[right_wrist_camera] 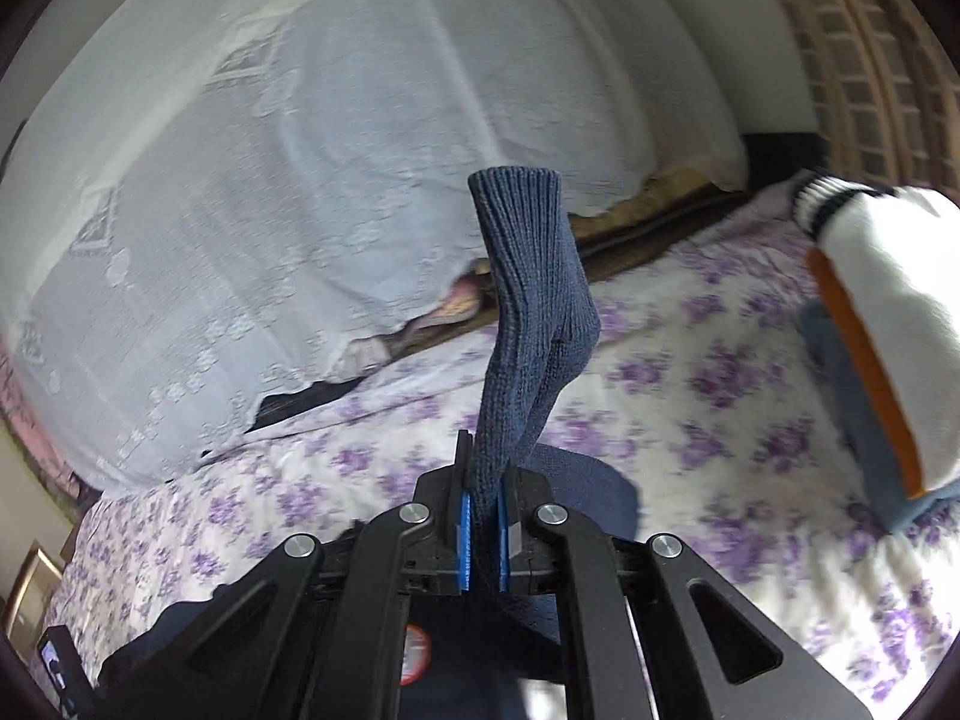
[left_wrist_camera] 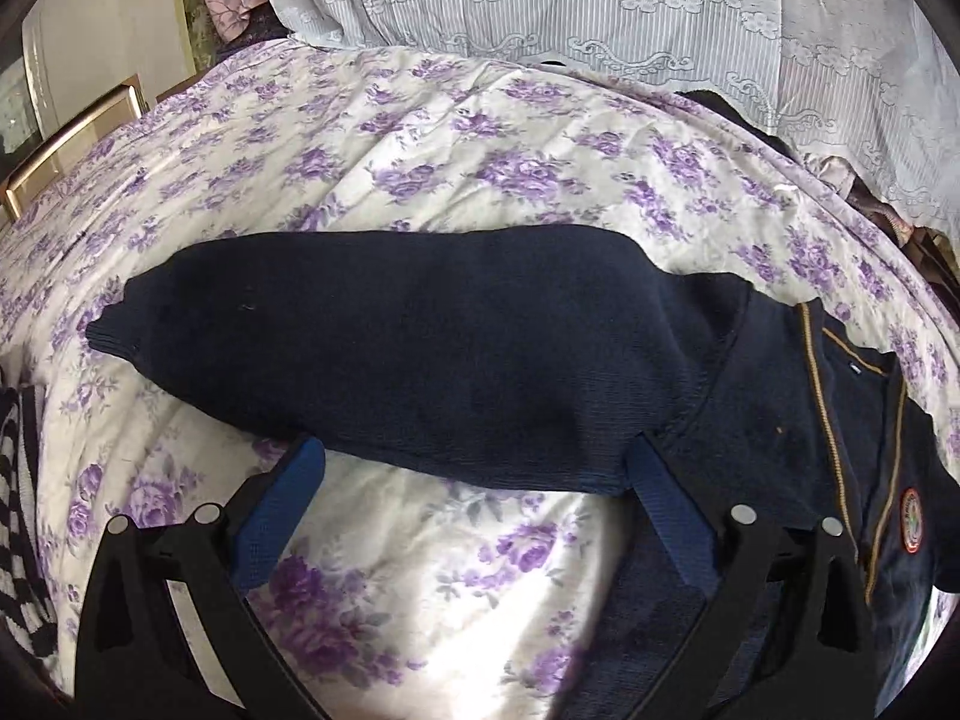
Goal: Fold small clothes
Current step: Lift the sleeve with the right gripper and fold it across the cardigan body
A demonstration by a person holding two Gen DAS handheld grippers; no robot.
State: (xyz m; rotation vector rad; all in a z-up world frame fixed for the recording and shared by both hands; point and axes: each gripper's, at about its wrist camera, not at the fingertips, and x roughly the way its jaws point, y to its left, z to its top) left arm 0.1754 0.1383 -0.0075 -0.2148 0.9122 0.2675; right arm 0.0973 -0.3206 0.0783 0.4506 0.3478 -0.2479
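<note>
A navy knit cardigan (left_wrist_camera: 750,384) with gold trim and a round badge lies on the floral bedsheet (left_wrist_camera: 420,138). One sleeve (left_wrist_camera: 372,336) stretches out to the left across the sheet. My left gripper (left_wrist_camera: 474,468) is open, its blue pads at the sleeve's near edge, one on each side. My right gripper (right_wrist_camera: 485,498) is shut on the other sleeve (right_wrist_camera: 531,300), whose ribbed cuff stands up above the closed pads. The cardigan's body (right_wrist_camera: 576,480) hangs below it.
A folded white, orange and blue garment (right_wrist_camera: 882,324) lies at the right on the bed. A striped black-and-white cloth (left_wrist_camera: 24,510) lies at the left edge. A white lace cover (left_wrist_camera: 600,6) drapes over bedding along the far side. A wooden frame (left_wrist_camera: 66,144) stands left.
</note>
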